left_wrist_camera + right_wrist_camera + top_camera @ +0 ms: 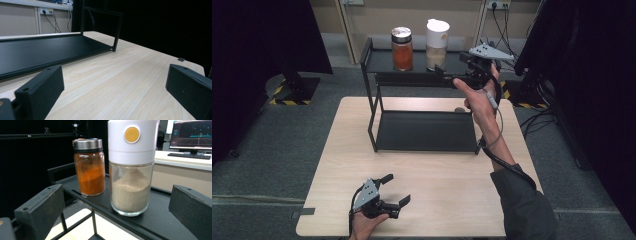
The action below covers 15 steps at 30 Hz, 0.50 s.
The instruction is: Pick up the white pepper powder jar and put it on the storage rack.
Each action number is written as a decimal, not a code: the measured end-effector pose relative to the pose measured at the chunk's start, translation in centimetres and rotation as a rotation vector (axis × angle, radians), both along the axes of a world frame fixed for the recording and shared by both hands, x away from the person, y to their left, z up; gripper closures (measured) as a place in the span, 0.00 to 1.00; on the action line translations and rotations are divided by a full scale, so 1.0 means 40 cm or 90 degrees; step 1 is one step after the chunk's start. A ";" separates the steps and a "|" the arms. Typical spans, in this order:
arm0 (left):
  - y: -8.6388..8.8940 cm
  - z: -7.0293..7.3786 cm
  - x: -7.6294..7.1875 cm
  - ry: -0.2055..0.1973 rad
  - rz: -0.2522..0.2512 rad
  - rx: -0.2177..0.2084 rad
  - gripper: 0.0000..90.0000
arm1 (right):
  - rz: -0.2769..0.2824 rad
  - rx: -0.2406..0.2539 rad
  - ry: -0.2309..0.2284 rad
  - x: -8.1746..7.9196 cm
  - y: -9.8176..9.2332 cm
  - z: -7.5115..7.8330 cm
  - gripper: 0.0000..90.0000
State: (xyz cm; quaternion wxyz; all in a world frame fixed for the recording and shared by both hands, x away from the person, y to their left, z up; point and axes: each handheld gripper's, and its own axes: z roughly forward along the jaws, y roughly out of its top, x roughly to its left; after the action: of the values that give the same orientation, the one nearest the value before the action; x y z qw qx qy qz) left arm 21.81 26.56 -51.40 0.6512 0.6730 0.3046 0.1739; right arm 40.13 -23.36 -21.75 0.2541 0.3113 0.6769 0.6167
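**Right gripper lined up on the white-capped jar**

Near the front edge of the tabletop (pixel 422 175), toward its left corner, the left gripper (pixel 398 189) rests low with its jaws spread, holding nothing; its own view looks across bare wood to the rack's lower shelf (pixel 45 52).

Farther back, the right gripper (pixel 447 77) is raised to the rack's top shelf (pixel 382 62), at that shelf's right end. Its jaws stand wide apart and empty. In the right gripper view the white-capped jar (pixel 131 182) stands upright straight ahead, framed between the jaws but not yet between the pads, near the shelf's front edge. The orange jar (pixel 89 167) stands just beside it, to the left and a little deeper.

The right hand is clearly the nearer one. I judge that a straight push forward would put the pads on either side of the white-capped jar's glass body, across its vertical axis.
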 end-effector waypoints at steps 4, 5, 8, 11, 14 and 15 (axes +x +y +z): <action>0.000 0.000 0.000 0.001 0.000 0.001 0.01 | 0.009 0.000 -0.003 -0.013 -0.011 -0.012 0.01; 0.000 0.000 0.000 0.001 0.000 0.001 0.01 | 0.012 0.001 -0.004 -0.016 -0.014 -0.015 0.01; -0.001 0.000 0.000 0.000 -0.001 0.002 0.01 | 0.019 0.005 -0.006 -0.025 -0.022 -0.026 0.01; -0.002 0.000 0.000 0.001 -0.001 0.002 0.01 | 0.027 0.009 -0.007 -0.032 -0.028 -0.035 0.01; -0.001 0.000 0.000 0.000 0.000 0.002 0.01 | 0.032 0.013 -0.010 -0.039 -0.034 -0.044 0.01; -0.001 0.000 0.000 0.000 0.000 0.002 0.01 | 0.034 0.014 -0.010 -0.041 -0.036 -0.048 0.01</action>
State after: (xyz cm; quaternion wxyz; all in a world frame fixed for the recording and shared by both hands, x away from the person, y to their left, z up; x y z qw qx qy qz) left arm 21.81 26.52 -51.40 0.6503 0.6739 0.3045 0.1741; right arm 38.47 -24.81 -23.65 0.2393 0.2909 0.6760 0.6334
